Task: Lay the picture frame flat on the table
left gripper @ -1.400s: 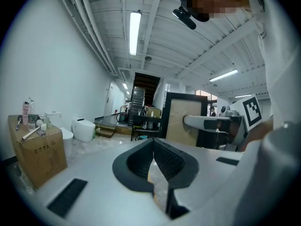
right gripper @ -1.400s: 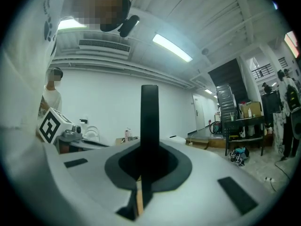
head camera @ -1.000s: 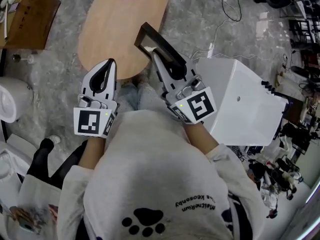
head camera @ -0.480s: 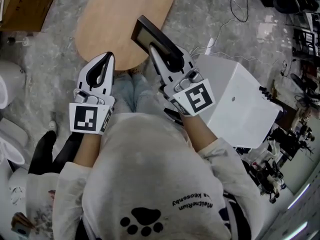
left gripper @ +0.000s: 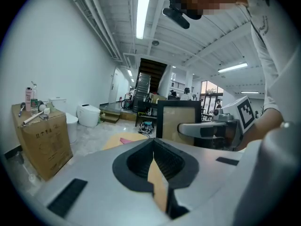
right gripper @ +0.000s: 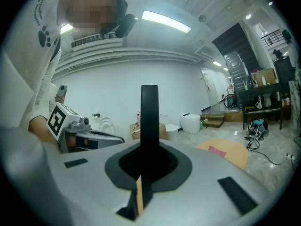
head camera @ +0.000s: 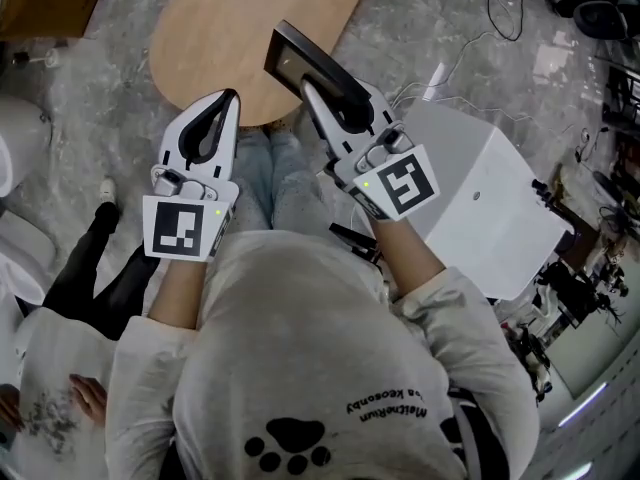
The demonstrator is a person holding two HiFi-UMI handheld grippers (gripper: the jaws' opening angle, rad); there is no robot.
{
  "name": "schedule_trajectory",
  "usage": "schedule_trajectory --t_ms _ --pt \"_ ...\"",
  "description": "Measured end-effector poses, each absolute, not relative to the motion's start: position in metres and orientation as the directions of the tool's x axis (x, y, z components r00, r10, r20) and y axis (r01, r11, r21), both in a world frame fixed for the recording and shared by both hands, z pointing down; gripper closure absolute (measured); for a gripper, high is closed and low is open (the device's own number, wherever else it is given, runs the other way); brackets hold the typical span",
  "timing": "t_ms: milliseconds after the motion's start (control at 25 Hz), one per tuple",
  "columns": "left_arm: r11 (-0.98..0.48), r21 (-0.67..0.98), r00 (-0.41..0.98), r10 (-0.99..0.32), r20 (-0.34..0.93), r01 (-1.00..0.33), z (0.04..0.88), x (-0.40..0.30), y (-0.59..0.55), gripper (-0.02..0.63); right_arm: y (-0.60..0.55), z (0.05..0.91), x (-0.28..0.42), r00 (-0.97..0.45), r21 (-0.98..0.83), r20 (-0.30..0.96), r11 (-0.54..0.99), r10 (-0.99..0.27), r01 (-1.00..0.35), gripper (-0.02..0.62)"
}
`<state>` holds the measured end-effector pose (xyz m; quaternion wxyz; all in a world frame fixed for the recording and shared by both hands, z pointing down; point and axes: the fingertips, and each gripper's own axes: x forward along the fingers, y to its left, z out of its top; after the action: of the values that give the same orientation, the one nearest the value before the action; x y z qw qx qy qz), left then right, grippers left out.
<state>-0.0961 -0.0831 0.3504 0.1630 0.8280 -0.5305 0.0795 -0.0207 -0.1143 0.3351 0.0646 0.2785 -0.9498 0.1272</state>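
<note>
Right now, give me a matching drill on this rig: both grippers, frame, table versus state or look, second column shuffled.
Column one:
1. left gripper
2. right gripper
3. picture frame
4. table

Column two:
A. light wood, rounded end
B. shut on the frame's edge
C. shut, nothing in it
D. dark border, upright

Pairs: 1-C, 2-B, 3-D, 4-A
</note>
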Motion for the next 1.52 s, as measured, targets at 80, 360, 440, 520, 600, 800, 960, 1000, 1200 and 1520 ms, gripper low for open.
schedule_trajectory --t_ms 80,360,440,520,600,800,960,1000,1200,1520 --pt "-0.375 0.188 0.417 -0.855 0.308 -0.908 0.357 -0.095 -0.087 0.595 -0.117 0.346 -0.02 -0.844 -0.209 0.202 0.82 -0.496 -0.532 0.578" --pt "-0.347 0.188 0.392 -0.86 0.327 -0.919 0.384 -0.09 -0.096 0.594 -0.127 0.382 -0.014 -0.859 -0.213 0.227 0.837 -0.459 -0.503 0.578" --pt "-0.345 0.19 0.391 -0.856 0.339 -0.919 0.393 -0.089 -0.098 0.594 -0.131 0.391 -0.015 -0.86 -0.212 0.23 0.839 -0.456 -0.502 0.578" --pt "-0.346 0.191 0.393 -0.849 0.353 -0.919 0.402 -0.089 -0.098 0.594 -0.135 0.401 -0.016 -0.86 -0.217 0.235 0.837 -0.454 -0.501 0.578" --pt "-0.35 0.19 0.397 -0.842 0.366 -0.917 0.412 -0.09 -0.099 0.594 -0.137 0.411 -0.019 -0.86 -0.222 0.242 0.837 -0.45 -0.5 0.578" --pt "-0.339 0.192 0.388 -0.838 0.383 -0.921 0.433 -0.093 -0.105 0.594 -0.137 0.429 -0.024 -0.869 -0.232 0.249 0.845 -0.428 -0.483 0.578" --pt "-0.325 0.19 0.374 -0.845 0.381 -0.927 0.447 -0.095 -0.107 0.594 -0.133 0.445 -0.025 -0.872 -0.239 0.258 0.848 -0.415 -0.474 0.578" --pt "-0.321 0.191 0.371 -0.847 0.38 -0.928 0.451 -0.096 -0.106 0.594 -0.132 0.45 -0.025 -0.872 -0.239 0.262 0.848 -0.414 -0.474 0.578" --pt "-0.316 0.193 0.368 -0.846 0.386 -0.929 0.47 -0.095 -0.103 0.594 -0.131 0.474 -0.025 -0.873 -0.236 0.278 0.852 -0.402 -0.467 0.578" --pt "-0.301 0.218 0.367 -0.834 0.411 -0.928 0.499 -0.085 -0.104 0.594 -0.131 0.504 -0.031 -0.888 -0.239 0.299 0.873 -0.35 -0.425 0.578"
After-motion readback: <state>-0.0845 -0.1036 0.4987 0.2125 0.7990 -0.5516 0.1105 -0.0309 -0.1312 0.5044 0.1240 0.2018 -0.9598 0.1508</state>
